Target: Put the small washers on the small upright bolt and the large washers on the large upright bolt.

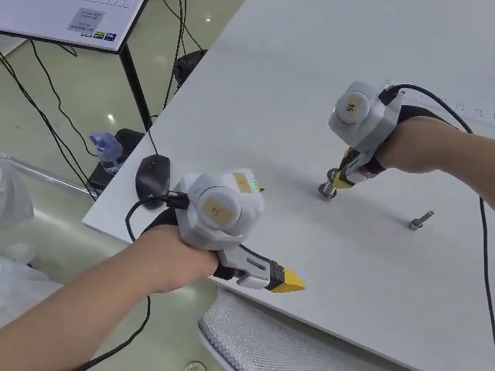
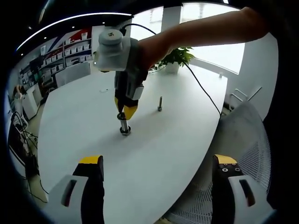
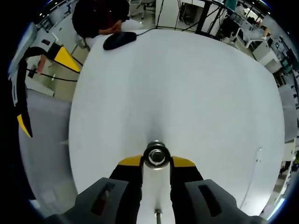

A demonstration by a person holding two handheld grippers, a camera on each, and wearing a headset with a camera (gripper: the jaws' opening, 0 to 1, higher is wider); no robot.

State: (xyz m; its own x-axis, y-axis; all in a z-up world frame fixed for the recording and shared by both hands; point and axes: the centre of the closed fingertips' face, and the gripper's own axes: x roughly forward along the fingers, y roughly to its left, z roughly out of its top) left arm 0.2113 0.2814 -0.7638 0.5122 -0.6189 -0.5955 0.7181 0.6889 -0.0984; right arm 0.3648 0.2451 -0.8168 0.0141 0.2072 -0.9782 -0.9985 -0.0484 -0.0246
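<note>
The left tool (image 2: 157, 161) gapes wide and empty; the right tool (image 3: 156, 161) pinches the top of the large bolt (image 2: 124, 124).

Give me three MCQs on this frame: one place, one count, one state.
1. Where is the right tool?
A) at the top of the large bolt
B) on a plate
C) inside a box
2. How many upright bolts stand on the table?
A) one
B) two
C) four
3. State of the left tool?
A) open, holding nothing
B) shut, tips touching
C) shut on a bolt
Key: 1 A: yellow tips flank its top. 2 B: large bolt plus small bolt. 3 A: bare table between the jaws.
</note>
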